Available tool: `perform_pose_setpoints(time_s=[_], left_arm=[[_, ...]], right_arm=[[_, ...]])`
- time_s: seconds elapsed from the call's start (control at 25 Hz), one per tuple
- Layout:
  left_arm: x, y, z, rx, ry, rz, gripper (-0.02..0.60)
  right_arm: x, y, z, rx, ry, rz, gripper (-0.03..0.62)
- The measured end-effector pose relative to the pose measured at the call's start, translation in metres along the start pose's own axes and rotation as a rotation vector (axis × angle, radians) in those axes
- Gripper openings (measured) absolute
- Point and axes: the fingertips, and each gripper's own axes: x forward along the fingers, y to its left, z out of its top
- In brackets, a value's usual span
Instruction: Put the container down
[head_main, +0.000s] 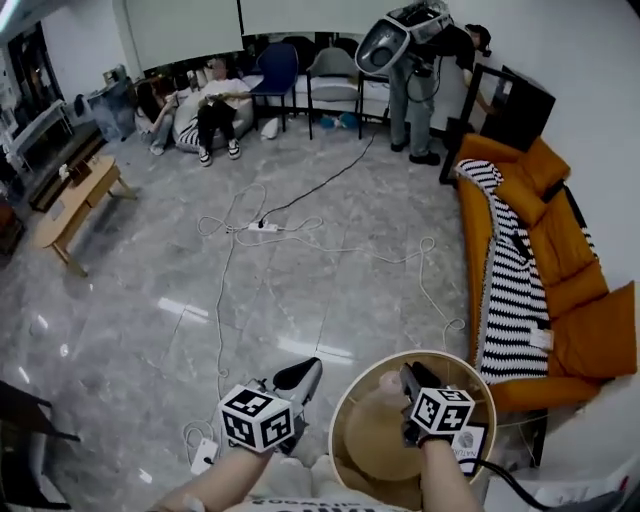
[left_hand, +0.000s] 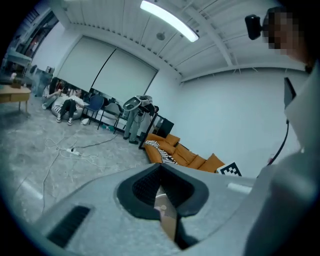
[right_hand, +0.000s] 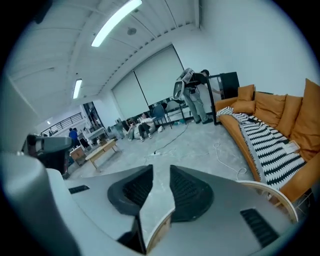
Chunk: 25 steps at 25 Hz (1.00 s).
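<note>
A round wooden table (head_main: 345, 425) with a raised rim stands at the bottom right of the head view. A small pale, pinkish container (head_main: 386, 384) sits on it, blurred, just left of my right gripper's tip. My right gripper (head_main: 405, 372) hovers over the tabletop. In the right gripper view its jaws (right_hand: 161, 170) stand slightly apart, and only floor and the table's rim (right_hand: 280, 197) show between them. My left gripper (head_main: 310, 366) is over the floor, left of the table. Its jaws (left_hand: 160, 167) meet at the tips, with nothing held.
An orange sofa (head_main: 570, 260) with a striped blanket (head_main: 510, 290) lines the right wall. Cables and a power strip (head_main: 263, 226) lie across the grey floor. A low wooden table (head_main: 75, 205) stands at the left; seated people, chairs and a standing person are at the far wall.
</note>
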Motion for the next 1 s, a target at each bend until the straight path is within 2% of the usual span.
perform_pose_setpoints(time_s=[0.04, 0.16, 0.28, 0.44, 0.56, 0.68, 1.0], left_arm=[[-0.013, -0.002, 0.014, 0.022, -0.027, 0.002, 0.013], [-0.062, -0.007, 0.057, 0.057, -0.138, -0.001, 0.012], [-0.121, -0.017, 0.093, 0.086, -0.242, -0.02, 0.014], [-0.2, -0.039, 0.122, 0.177, -0.322, -0.033, 0.013], [-0.257, -0.049, 0.133, 0.249, -0.365, -0.008, 0.012], [-0.309, -0.056, 0.135, 0.257, -0.415, 0.016, 0.014], [-0.399, -0.069, 0.113, 0.265, -0.481, 0.055, 0.014]], right_arm=[[-0.007, 0.013, 0.017, -0.006, -0.026, 0.01, 0.082], [-0.035, 0.065, 0.067, -0.043, -0.126, 0.061, 0.074], [-0.076, 0.138, 0.114, -0.085, -0.267, 0.141, 0.058], [-0.141, 0.229, 0.146, -0.15, -0.426, 0.251, 0.046], [-0.179, 0.284, 0.145, -0.194, -0.477, 0.305, 0.04], [-0.204, 0.323, 0.13, -0.246, -0.477, 0.328, 0.029], [-0.25, 0.374, 0.08, -0.305, -0.464, 0.341, 0.017]])
